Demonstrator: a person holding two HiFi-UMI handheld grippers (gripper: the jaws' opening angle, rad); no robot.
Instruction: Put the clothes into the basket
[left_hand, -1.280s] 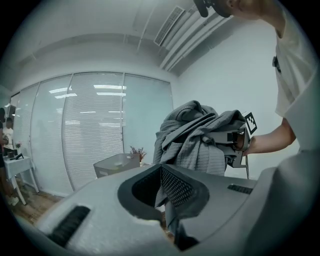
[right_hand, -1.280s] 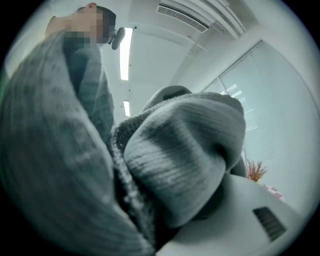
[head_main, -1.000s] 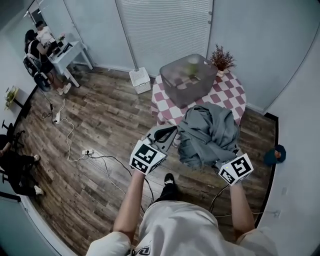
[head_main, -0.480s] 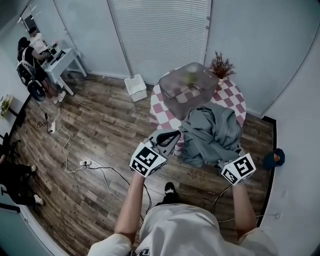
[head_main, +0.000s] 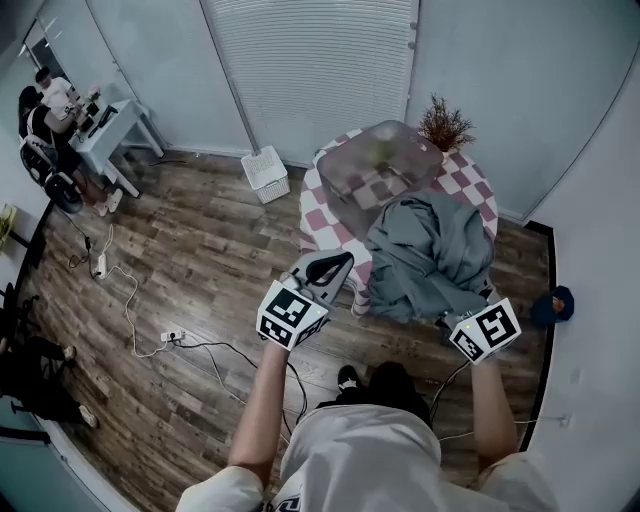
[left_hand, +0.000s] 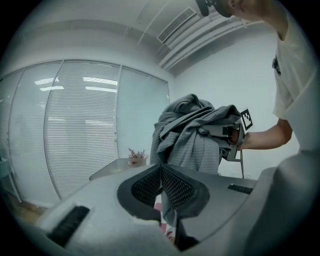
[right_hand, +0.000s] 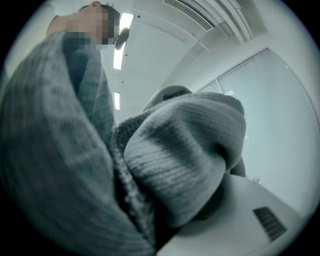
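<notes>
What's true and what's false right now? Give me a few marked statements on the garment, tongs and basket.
1. The right tongs are shut on the grey garment. True.
2. The garment lies in the basket. False: it is held up by the right tongs, outside the basket.
3. The left tongs grip the garment too. False: their jaws are together with nothing between them, apart from the garment.
4. The basket stands on the checkered table. True.
5. A potted plant stands on the table by the basket. True.
</notes>
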